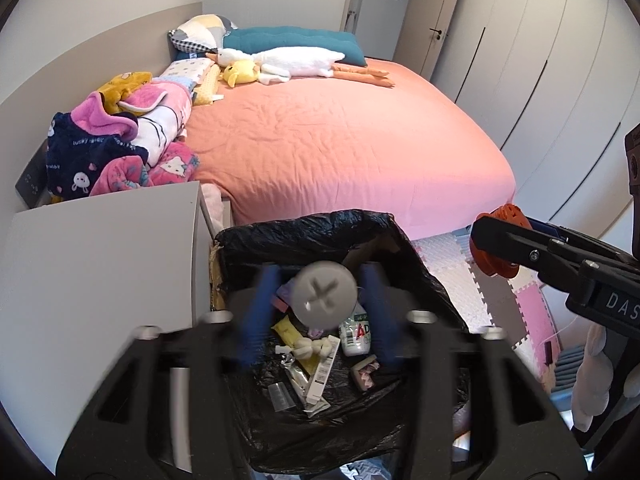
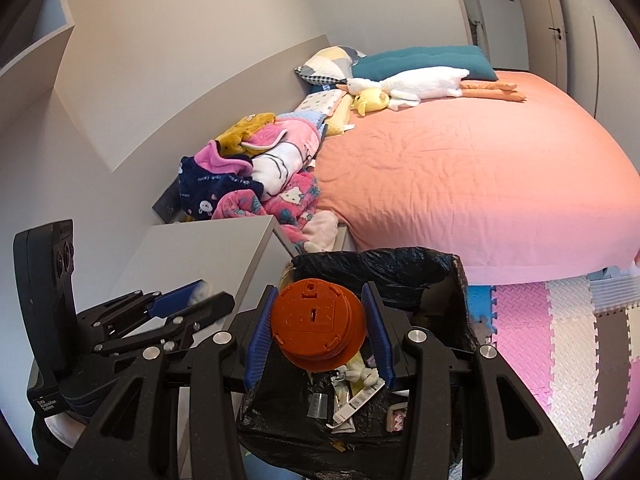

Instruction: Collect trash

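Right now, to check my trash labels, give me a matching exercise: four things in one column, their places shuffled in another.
1 grey disc
2 orange disc
3 plush goose
4 white bottle

A on the bed
B between the jaws of the right gripper
C lying in the bin bag
D between the jaws of the left gripper

Pairs: 1-D, 2-B, 3-A, 4-C

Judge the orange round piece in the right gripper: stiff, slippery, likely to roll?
The orange round piece looks like rigid moulded plastic, so probably stiff and light. Its curved ribbed side meets the right gripper's flat pads narrowly, so it may pivot. On edge, it would likely roll.
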Motion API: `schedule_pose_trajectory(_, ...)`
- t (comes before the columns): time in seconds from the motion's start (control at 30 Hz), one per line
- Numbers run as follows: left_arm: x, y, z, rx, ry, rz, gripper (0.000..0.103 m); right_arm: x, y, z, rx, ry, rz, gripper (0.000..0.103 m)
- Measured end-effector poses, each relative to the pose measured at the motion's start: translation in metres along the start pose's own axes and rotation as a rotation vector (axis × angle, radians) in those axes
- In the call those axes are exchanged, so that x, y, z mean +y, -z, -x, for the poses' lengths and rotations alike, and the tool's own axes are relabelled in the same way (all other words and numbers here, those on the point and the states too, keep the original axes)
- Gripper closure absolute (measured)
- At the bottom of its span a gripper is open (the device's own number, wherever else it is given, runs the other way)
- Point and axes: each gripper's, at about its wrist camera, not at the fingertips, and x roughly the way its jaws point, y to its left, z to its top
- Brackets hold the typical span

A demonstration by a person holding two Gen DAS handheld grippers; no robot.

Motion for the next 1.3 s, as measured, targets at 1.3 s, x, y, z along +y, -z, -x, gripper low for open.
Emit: schedule_pose_trajectory(1.3, 0.013, -0.008, 0.012, -0.055, 0.008, 0.037, 0.007, 0.005, -0.008, 0.002, -0.04, 0.019, 0.018, 0.028)
